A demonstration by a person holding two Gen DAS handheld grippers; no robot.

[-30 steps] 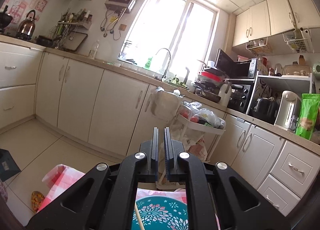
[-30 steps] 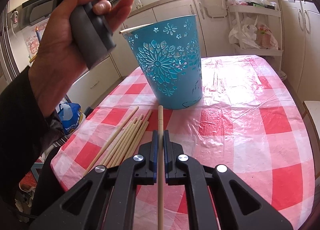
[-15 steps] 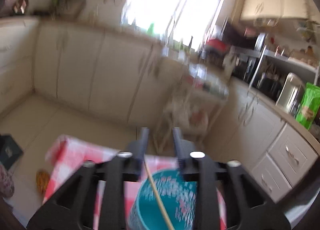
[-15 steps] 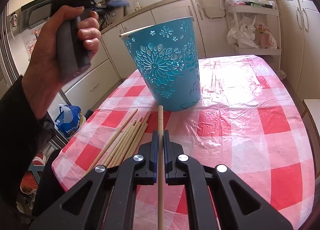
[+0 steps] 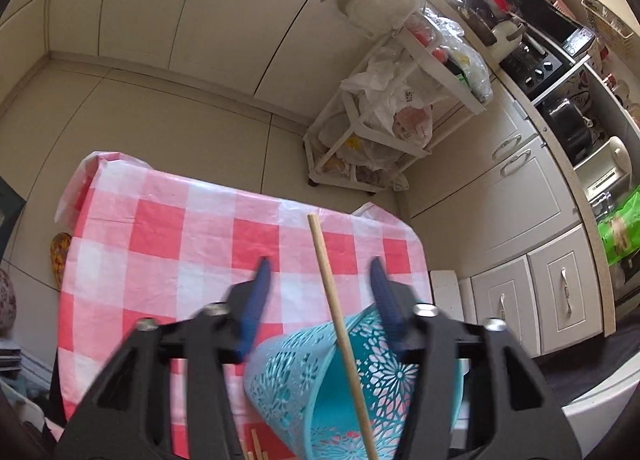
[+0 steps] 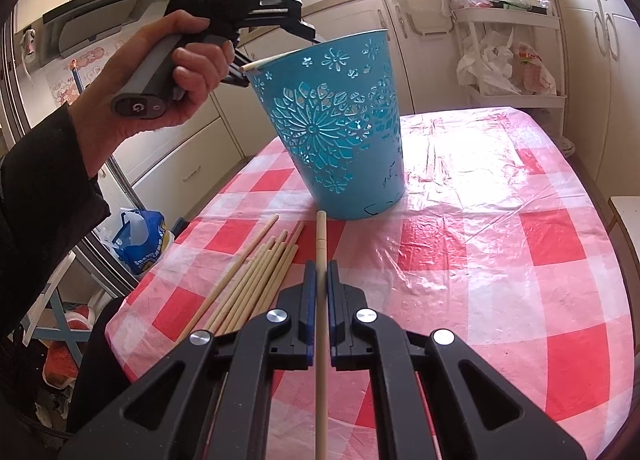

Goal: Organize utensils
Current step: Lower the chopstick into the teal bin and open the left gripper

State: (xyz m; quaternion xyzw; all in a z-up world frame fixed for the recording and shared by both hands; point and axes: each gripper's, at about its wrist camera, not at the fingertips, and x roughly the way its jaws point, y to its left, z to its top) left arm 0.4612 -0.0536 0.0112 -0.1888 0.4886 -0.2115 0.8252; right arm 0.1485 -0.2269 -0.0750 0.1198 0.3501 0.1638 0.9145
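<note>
A teal cut-out bucket (image 6: 340, 124) stands on the red-checked tablecloth (image 6: 500, 244). One wooden chopstick (image 5: 340, 328) leans inside the bucket and sticks out past its rim (image 5: 332, 332). My left gripper (image 5: 320, 280) is open above the bucket, its fingers apart on either side of that chopstick without touching it. In the right wrist view the left gripper (image 6: 248, 8) is at the bucket's upper left rim. My right gripper (image 6: 320, 276) is shut on another chopstick (image 6: 321, 236) that points toward the bucket's base. Several loose chopsticks (image 6: 252, 280) lie on the cloth to its left.
A white trolley (image 5: 376, 116) with plastic bags stands on the floor past the table's far edge. Cream cabinets (image 5: 516, 188) line the walls. A blue bag (image 6: 140, 240) sits on the floor at the table's left.
My left gripper has opened and tilted down over the bucket, letting go of the chopstick now leaning inside. My right gripper has stayed put, still holding its chopstick.
</note>
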